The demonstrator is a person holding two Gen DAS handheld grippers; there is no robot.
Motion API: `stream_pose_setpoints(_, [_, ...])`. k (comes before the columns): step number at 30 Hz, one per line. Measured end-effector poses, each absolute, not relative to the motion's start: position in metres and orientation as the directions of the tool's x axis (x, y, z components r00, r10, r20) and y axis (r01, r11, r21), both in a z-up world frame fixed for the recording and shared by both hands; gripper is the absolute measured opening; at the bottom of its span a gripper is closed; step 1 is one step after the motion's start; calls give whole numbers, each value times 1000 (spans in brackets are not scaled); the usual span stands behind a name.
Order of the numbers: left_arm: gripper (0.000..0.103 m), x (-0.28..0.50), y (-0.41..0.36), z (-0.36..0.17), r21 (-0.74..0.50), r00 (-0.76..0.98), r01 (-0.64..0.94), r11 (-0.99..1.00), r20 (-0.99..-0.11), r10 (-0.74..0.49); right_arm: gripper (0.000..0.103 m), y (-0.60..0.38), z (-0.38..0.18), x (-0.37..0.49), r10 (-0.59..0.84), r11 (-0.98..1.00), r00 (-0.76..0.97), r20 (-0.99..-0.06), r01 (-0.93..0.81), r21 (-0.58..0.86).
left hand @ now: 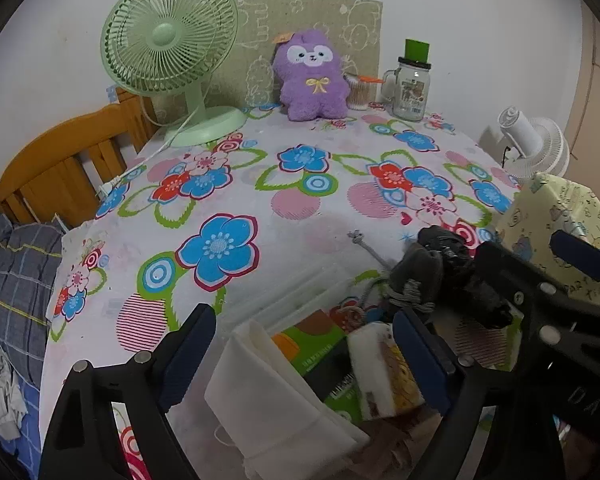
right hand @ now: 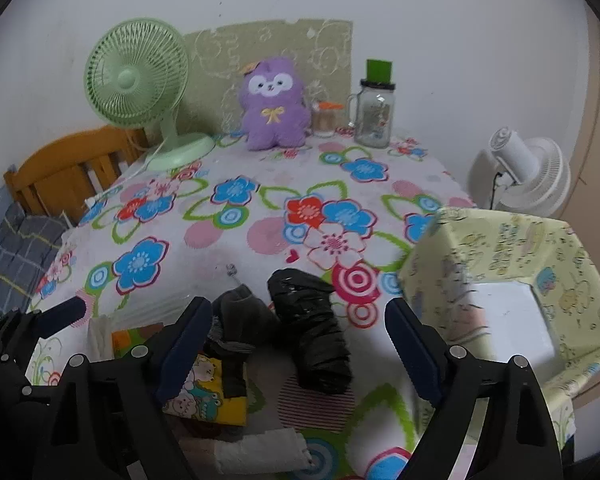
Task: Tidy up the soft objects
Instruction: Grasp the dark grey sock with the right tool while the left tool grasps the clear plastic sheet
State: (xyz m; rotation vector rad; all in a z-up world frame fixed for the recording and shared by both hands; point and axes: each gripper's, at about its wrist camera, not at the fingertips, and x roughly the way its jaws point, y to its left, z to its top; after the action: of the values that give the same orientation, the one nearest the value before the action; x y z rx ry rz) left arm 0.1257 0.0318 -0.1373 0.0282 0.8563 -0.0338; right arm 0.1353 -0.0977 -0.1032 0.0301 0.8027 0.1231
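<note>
My left gripper (left hand: pixel 306 356) hangs open over a heap at the table's near edge: a folded white cloth (left hand: pixel 268 396), a green packet (left hand: pixel 316 346) and a white pack with yellow cartoon print (left hand: pixel 384 372). Nothing is pressed between its pads. My right gripper (right hand: pixel 300 344) is open too, above a crumpled black plastic roll (right hand: pixel 312 332) and a grey sock-like bundle (right hand: pixel 244 314) tied with cord. The cartoon pack (right hand: pixel 204 394) lies under its left finger. A purple plush toy (left hand: pixel 312 76) sits upright at the table's far edge.
A box covered in pale yellow cartoon print (right hand: pixel 500 280), white inside, stands at the right. At the back are a green fan (left hand: pixel 168 52), a glass jar (left hand: pixel 410 88) and a swab pot. A white fan (right hand: pixel 528 176) and a wooden bed frame (left hand: pixel 60 168) flank the flowered tablecloth (left hand: pixel 300 200).
</note>
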Motion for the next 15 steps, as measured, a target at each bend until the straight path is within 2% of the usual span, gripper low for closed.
stream_pose_setpoints(9, [91,144,35,-147,30,642,64,997,-766,-18,89,-83,-122,159,152,987,632,-760,-130,90])
stream_pose_setpoints(15, [91,159,38,-158,33,620,78,996,-785,-23,80,-73,-135,174,182,982,584,-791,-143,120])
